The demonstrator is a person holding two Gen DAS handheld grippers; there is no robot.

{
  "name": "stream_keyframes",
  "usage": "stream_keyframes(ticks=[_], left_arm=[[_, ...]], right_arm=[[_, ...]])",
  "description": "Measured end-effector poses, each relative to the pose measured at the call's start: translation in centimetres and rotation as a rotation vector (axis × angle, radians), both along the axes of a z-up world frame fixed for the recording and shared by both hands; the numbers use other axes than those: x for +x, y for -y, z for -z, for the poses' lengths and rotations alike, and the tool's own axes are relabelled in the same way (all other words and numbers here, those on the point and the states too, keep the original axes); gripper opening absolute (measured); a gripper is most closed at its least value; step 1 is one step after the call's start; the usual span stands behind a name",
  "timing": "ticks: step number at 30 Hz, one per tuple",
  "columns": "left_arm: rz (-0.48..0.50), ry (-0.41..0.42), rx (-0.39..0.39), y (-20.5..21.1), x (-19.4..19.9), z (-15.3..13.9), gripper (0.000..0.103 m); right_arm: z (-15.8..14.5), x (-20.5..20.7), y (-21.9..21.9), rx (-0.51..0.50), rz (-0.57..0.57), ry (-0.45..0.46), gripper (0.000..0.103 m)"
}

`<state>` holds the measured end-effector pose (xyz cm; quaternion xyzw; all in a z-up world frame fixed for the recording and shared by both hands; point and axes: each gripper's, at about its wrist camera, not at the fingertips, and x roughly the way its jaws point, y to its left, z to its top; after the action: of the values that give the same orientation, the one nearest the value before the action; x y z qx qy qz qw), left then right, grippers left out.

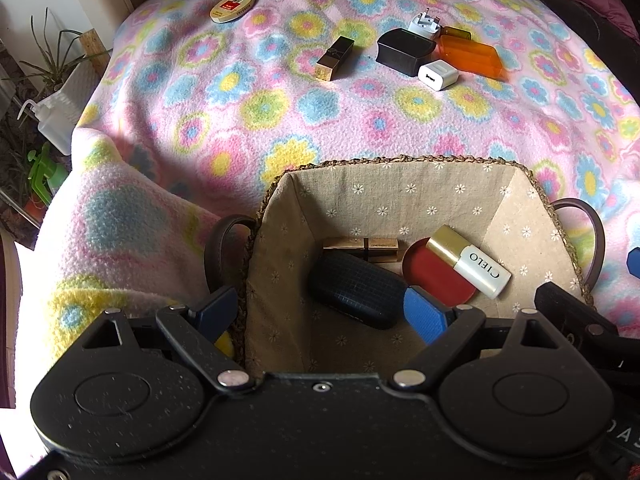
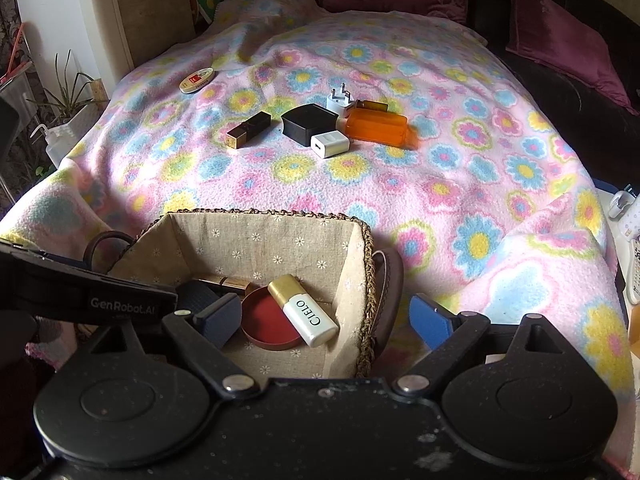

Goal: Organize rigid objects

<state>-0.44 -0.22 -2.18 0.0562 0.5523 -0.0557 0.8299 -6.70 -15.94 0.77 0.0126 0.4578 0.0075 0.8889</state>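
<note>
Both grippers are seen with fingers spread wide and nothing held. On the left gripper, one finger hangs outside the left wall of a fabric-lined woven basket, and the other blue finger is inside it, just beside a black textured glasses case; whether they touch cannot be told. On the right gripper, the left finger is lowered inside the basket and the right one hangs outside its right wall, above the flowered fleece blanket.

The basket is set at the near edge of the blanket. Inside it, from left to right, are seen the glasses case, a gold lipstick tube lying behind it, a round red tin lid, and a white bottle with a gold cap marked CIELO, which lies tilted across the red lid.

Farther back on the blanket, from left to right, are found an oval tin near the far left edge, a black and gold lipstick, a black box, a white USB charger cube just beside it, a white plug adapter behind the box, an orange translucent box, and a small amber bottle behind that.

Beyond the blanket's left edge, a potted plant is visible.
</note>
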Motion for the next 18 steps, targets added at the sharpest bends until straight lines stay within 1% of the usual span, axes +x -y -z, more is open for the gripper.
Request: stream_keyframes(ticks=[7,18], left_arm=[[0.000,0.000,0.000,-0.03,-0.01,0.01,0.087],[0.000,0.000,0.000,-0.03,0.02,-0.02,0.087]], right_arm=[[-0.02,0.08,-0.03,-0.003,0.018,-0.005,0.095],[-0.01,0.13,-0.11,-0.004,0.022,-0.008,0.096]])
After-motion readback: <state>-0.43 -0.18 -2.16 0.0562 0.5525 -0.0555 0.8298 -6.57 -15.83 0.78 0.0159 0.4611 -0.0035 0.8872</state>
